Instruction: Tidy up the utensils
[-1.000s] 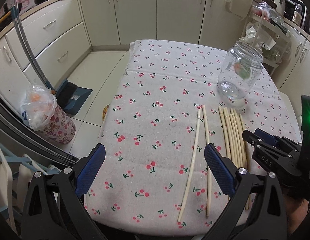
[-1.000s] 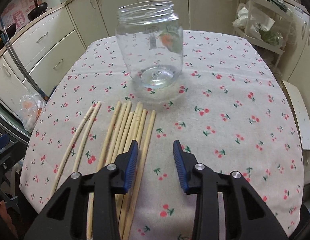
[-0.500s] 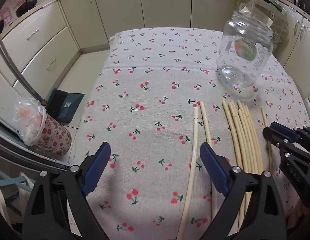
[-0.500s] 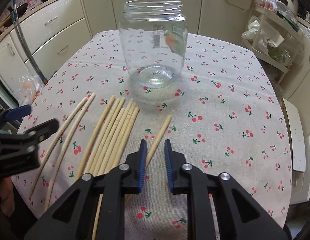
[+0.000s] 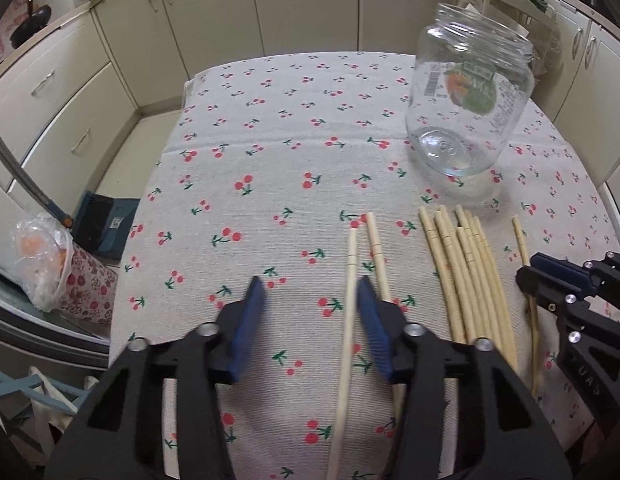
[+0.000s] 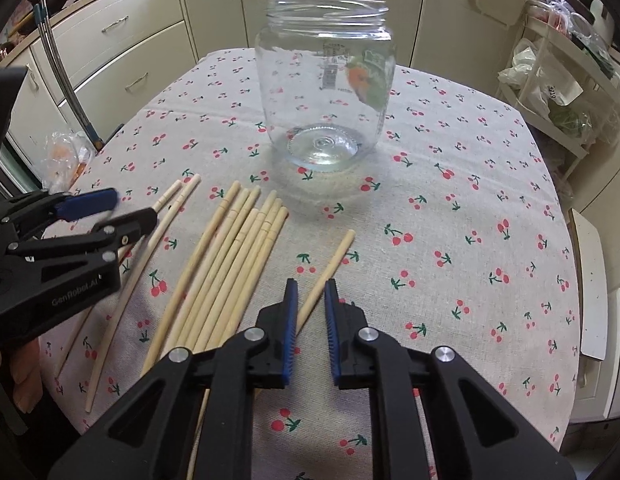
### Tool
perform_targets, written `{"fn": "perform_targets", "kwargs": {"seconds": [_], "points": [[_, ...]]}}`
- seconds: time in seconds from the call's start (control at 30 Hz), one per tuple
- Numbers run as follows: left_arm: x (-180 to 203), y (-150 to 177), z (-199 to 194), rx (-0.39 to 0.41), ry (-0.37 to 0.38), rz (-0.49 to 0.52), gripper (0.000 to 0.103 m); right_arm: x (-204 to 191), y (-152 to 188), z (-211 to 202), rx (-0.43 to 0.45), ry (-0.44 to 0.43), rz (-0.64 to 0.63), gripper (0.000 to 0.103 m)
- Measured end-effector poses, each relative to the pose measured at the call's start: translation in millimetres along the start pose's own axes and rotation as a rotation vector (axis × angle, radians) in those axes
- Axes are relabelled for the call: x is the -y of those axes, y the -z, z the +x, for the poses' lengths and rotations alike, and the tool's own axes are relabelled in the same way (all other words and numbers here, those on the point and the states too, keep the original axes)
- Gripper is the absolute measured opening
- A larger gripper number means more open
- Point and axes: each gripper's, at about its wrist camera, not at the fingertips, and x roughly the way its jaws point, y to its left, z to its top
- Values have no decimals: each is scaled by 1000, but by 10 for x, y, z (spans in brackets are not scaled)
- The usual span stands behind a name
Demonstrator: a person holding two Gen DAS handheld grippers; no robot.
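step: picking chopsticks | left gripper closing around 1 stick, not yet pinched | right gripper closing on lone stick | jar upright beyond | next: lift, drop into jar

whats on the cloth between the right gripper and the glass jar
Only the far end of the single chopstick that runs up from between the closing right gripper, then bare cherry tablecloth up to the glass jar, seen in the right wrist view.
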Motion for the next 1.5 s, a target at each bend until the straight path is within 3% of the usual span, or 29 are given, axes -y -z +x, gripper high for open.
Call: {"fn": "perform_targets", "kwargs": {"seconds": [0.03, 0.1, 0.37, 0.67, 0.87, 1.27, 1.5], "points": [[28, -10, 1, 2, 11, 10, 21, -7, 2, 0, -1, -6, -1, 12], [66, -24, 1, -6, 38, 17, 5, -3, 6, -4, -6, -23, 3, 7], [-106, -31, -69, -66, 148, -52, 5, 159, 49, -39, -26, -113, 100, 6], [-140, -128, -366, -10, 194, -68, 5, 290, 105, -188, 4, -207, 201, 6], [-121, -441, -719, 130, 296, -112, 5, 415, 55, -415, 78, -249, 253, 6], [13, -1342, -1215, 421, 425, -190, 5, 696, -271, -865, 298, -316, 327, 6], [101, -1761, -1229, 574, 439, -271, 5, 836, -455, -972, 397, -352, 357, 6]]}}
